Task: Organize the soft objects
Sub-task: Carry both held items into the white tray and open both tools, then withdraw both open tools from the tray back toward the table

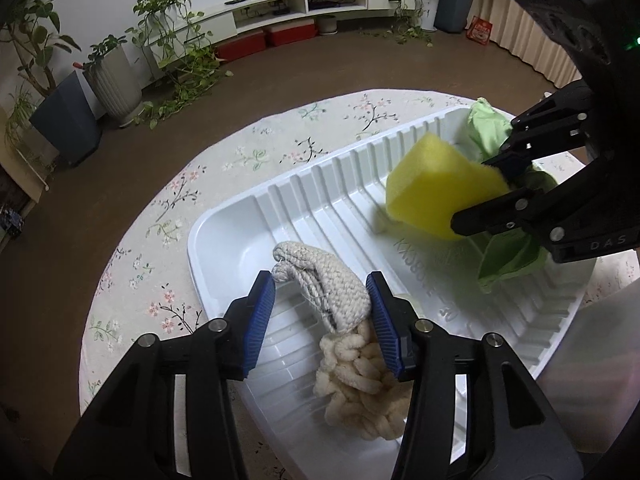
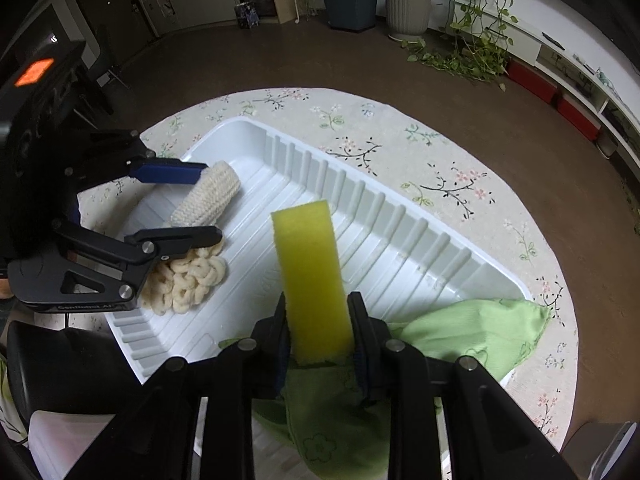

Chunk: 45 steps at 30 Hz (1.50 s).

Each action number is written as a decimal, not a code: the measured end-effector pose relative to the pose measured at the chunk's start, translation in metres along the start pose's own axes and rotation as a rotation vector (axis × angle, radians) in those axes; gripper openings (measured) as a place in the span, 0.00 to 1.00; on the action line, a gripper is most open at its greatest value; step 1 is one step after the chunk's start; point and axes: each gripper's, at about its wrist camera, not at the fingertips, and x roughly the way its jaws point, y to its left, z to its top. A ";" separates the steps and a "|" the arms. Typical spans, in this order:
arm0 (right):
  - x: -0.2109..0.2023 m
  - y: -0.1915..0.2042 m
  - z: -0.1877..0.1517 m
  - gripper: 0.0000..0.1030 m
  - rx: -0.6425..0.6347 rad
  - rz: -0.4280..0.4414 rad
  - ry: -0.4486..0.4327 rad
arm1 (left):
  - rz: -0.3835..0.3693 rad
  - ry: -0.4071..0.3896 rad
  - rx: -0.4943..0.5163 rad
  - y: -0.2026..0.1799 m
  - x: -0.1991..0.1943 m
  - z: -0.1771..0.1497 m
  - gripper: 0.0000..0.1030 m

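Note:
A white ribbed plastic tray [image 1: 320, 184] [image 2: 400, 232] lies on a round table. My left gripper [image 1: 322, 300] [image 2: 208, 200] is open around a beige woven pouch [image 1: 324, 280] [image 2: 208, 196] that lies in the tray's left end on a cream chunky knitted piece [image 1: 360, 384] [image 2: 188, 276]. My right gripper [image 2: 318, 322] [image 1: 496, 188] is shut on a yellow sponge [image 2: 310, 276] [image 1: 436, 188], held above the tray's middle. A green cloth [image 2: 472, 332] [image 1: 504, 260] lies in the tray's right end, under the right gripper.
The table has a pale floral tablecloth [image 1: 256, 156] [image 2: 440, 160]. Around it is brown floor, with potted plants [image 1: 112, 76] [image 2: 408, 0], a white low shelf unit [image 1: 304, 4] and red boxes [image 1: 264, 40] by the far wall.

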 end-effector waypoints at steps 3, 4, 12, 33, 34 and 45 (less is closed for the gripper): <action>0.000 -0.002 0.001 0.41 0.008 -0.003 0.001 | 0.000 0.000 -0.007 0.002 0.002 -0.002 0.48; 0.000 -0.003 0.001 0.45 0.010 -0.003 0.001 | -0.001 -0.002 -0.009 0.002 0.001 -0.002 0.52; -0.009 -0.003 0.004 0.58 0.020 -0.021 -0.032 | -0.001 -0.034 -0.009 0.000 -0.007 -0.002 0.62; -0.108 -0.071 -0.041 0.83 0.275 -0.045 -0.254 | 0.065 -0.198 -0.201 0.059 -0.088 -0.024 0.76; -0.115 -0.075 -0.048 0.84 0.290 -0.046 -0.271 | 0.073 -0.213 -0.217 0.061 -0.096 -0.030 0.77; -0.160 -0.091 -0.133 1.00 0.437 -0.037 -0.368 | 0.100 -0.245 -0.331 0.063 -0.129 -0.083 1.00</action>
